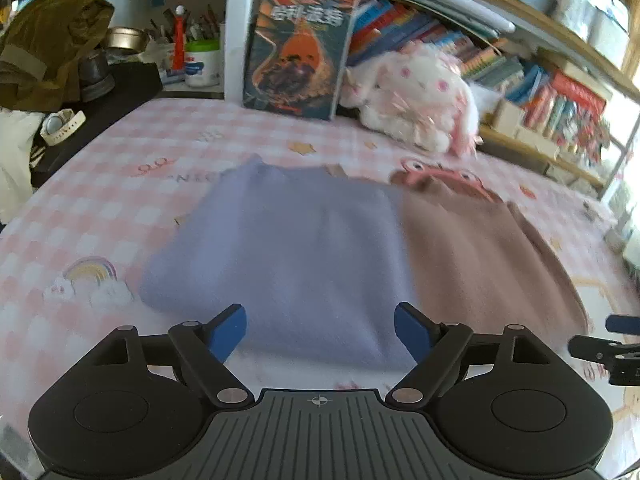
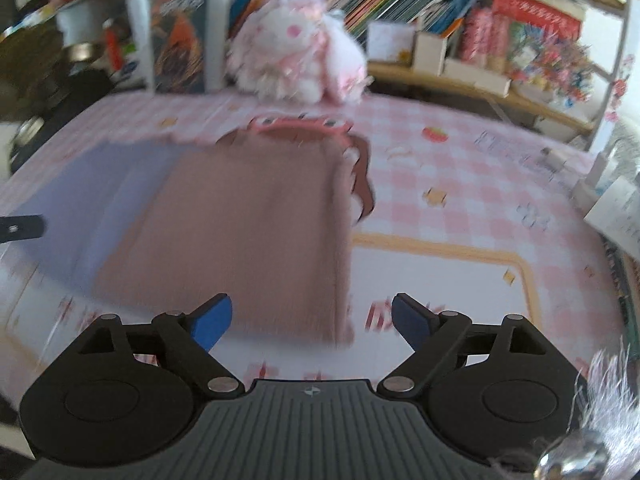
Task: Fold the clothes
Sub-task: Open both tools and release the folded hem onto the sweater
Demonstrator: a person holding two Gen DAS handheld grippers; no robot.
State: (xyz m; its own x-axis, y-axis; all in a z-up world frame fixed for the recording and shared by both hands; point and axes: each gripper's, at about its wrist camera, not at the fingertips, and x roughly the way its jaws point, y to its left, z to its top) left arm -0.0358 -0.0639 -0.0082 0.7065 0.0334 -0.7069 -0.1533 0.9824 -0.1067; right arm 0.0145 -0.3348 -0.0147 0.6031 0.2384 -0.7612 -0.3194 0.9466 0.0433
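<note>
A folded lavender garment (image 1: 288,248) lies on the pink checked sheet (image 1: 120,184), with a folded brown garment (image 1: 480,252) touching its right side. My left gripper (image 1: 320,330) is open and empty just above the lavender garment's near edge. In the right wrist view the brown garment (image 2: 248,232) has a pink frog-face collar (image 2: 300,126) at its far end, and the lavender one (image 2: 92,192) lies to its left. My right gripper (image 2: 312,320) is open and empty over the brown garment's near right corner. Its fingertip (image 1: 620,324) shows at the left view's right edge.
A white and pink plush rabbit (image 1: 420,92) and an upright book (image 1: 296,52) stand at the sheet's far edge, before bookshelves (image 1: 560,92). A black table with a watch (image 1: 62,126) and an olive bag is at the left. White boxes (image 2: 612,208) sit at the right.
</note>
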